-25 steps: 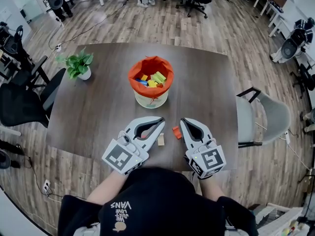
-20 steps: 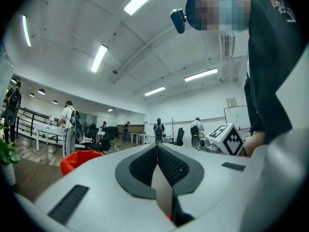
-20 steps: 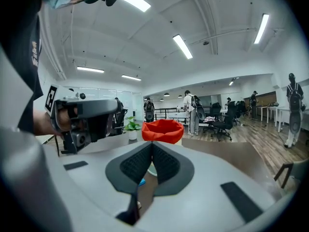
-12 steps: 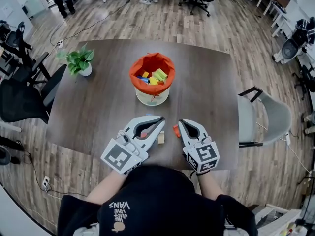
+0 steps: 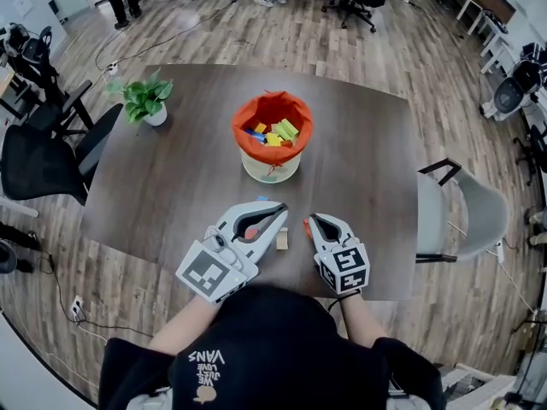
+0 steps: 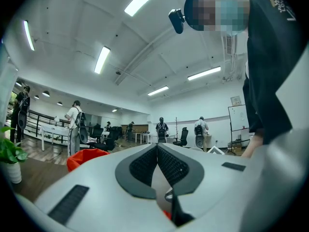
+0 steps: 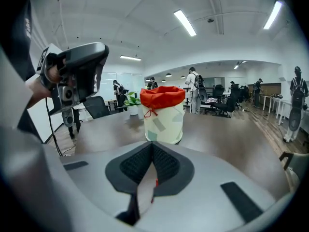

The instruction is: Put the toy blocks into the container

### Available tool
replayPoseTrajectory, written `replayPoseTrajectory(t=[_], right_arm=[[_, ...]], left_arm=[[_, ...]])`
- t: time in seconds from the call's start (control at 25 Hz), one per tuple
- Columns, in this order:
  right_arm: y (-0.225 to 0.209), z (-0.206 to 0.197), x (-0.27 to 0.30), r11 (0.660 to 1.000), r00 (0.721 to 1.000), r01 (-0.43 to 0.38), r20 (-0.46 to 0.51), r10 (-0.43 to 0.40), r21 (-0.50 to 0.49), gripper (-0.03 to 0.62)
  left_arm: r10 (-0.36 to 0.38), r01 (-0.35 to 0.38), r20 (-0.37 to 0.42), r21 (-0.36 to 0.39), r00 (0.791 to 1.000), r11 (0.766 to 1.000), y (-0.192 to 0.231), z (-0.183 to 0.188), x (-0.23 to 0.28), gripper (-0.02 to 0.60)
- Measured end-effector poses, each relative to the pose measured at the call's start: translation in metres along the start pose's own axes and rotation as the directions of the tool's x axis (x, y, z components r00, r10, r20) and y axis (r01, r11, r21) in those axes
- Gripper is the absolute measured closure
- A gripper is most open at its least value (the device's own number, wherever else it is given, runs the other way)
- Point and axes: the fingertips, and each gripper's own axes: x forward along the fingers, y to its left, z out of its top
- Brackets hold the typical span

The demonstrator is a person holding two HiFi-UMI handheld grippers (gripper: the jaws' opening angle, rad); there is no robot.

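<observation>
1. While both grippers sit low near the front edge of the table [image 5: 171, 169], I read the left gripper [image 5: 280, 209] as closed: in its own view the pads meet flat with nothing between them.
2. Right gripper [image 5: 308, 219]: jaws likewise pressed together and empty, nose tilted down, tip just beside the red block [image 5: 305, 226].
3. Loose pieces: the red block, a tan block [image 5: 280, 241] between the two grippers, and a second red piece [image 5: 250, 232] showing through the left gripper's frame.
4. Container [image 5: 269, 167]: well apart from the grippers, toward the table's middle, with several coloured blocks already inside its orange liner.
5. Hazard one, in my judgement: closed jaws lowered on the red block would shove it aside or toward the front edge instead of straddling it, so they need to open first.
6. Hazard two: the grippers stand near each other, so spreading the right jaws here could nudge the tan block or strike the left gripper.
7. Hazard three: the soft liner rim could catch a gripper that releases too low and tip the container.
</observation>
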Motion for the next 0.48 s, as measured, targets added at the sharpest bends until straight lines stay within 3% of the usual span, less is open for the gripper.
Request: replayPoseTrajectory(t=[0.48], right_arm=[[-0.006, -0.054, 0.014, 0.998, 0.989, -0.017, -0.146, 0.026, 0.068, 0.576]], left_arm=[[0.011, -0.011, -0.008, -0.014, 1.0, 1.0, 0.002, -0.003, 0.001, 0.569]])
